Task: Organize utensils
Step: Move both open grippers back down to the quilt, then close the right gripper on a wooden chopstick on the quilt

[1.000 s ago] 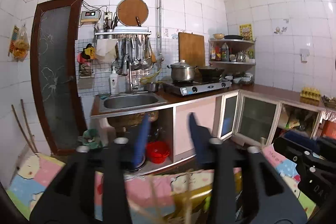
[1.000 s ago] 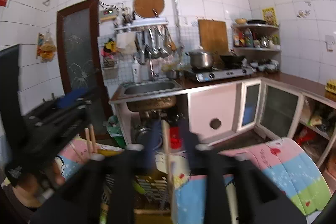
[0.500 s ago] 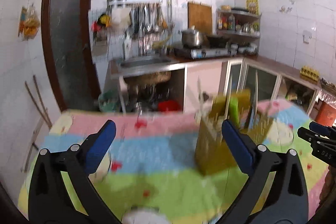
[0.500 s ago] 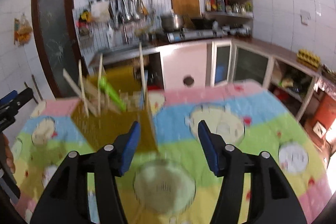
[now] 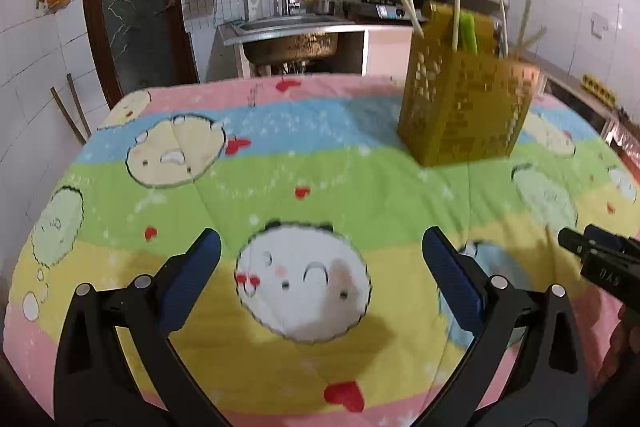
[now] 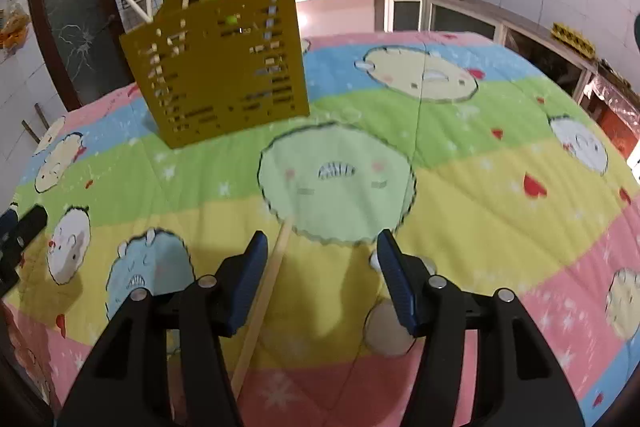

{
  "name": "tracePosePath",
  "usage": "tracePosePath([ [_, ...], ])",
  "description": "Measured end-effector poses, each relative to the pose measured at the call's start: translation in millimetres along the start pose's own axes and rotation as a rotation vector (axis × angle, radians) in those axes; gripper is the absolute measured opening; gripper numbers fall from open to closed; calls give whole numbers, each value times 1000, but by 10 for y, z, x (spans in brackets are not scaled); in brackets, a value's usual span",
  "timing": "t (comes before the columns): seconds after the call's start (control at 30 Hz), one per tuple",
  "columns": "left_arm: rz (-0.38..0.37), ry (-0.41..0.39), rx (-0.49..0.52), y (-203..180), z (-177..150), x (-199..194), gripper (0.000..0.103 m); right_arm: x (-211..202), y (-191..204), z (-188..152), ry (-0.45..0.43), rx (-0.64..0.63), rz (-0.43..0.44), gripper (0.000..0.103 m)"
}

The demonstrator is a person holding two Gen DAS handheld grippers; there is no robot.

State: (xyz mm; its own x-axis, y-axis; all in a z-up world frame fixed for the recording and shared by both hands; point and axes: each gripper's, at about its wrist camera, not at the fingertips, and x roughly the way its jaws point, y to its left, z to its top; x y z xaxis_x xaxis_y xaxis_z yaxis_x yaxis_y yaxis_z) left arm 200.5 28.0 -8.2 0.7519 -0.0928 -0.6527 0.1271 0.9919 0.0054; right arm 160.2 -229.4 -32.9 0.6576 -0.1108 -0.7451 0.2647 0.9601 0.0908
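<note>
A yellow perforated utensil holder (image 5: 464, 107) (image 6: 224, 67) stands on the cartoon-print cloth, with several wooden chopsticks and a green-handled piece sticking out of it. My left gripper (image 5: 320, 267) hangs wide open over a white cartoon face, nothing between its fingers. My right gripper (image 6: 320, 267) is open above the cloth. One loose wooden chopstick (image 6: 268, 291) lies on the cloth just inside its left finger, not pinched. A pale rounded object (image 6: 386, 333), perhaps a spoon, lies partly hidden under the right finger.
The table's cloth (image 5: 360, 179) reaches the far edge in front of a sink (image 5: 288, 27) and counter with a stove. Each gripper shows at the edge of the other's view: the right one (image 5: 600, 267), the left one (image 6: 20, 235).
Both grippers have come down from beside the holder's top and tilted toward the cloth. The left jaws have spread wide. The loose chopstick has come into the right view.
</note>
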Motion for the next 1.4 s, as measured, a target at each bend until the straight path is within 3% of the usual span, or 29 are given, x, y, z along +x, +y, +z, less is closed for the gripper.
tracePosePath([
  [0.2, -19, 57, 7, -26, -210, 78, 98, 21, 104, -102, 23, 12, -13, 53],
  [0.27, -17, 67, 11, -35, -270, 82, 98, 35, 153, -102, 31, -2, -29, 41],
  [0.5, -13, 83, 12, -76, -314, 42, 98, 143, 326, -64, 66, -30, -43, 24],
  [0.57, -17, 89, 10, -113, -322, 23, 98, 176, 364, -40, 68, -47, -43, 12],
  [0.67, -33, 99, 11, -205, -351, -22, 98, 164, 351, -23, 71, -60, -15, 6],
  [0.8, -49, 111, 34, -369, -387, -61, 98, 124, 204, -15, 73, -50, 24, 6],
  [1.1, -129, 152, 62, -809, -505, -141, 97, 3, -308, -75, 71, -75, 13, 6],
  [1.4, -156, 185, 146, -1343, -590, -185, 97, 8, -803, -26, 55, -56, 5, 6],
])
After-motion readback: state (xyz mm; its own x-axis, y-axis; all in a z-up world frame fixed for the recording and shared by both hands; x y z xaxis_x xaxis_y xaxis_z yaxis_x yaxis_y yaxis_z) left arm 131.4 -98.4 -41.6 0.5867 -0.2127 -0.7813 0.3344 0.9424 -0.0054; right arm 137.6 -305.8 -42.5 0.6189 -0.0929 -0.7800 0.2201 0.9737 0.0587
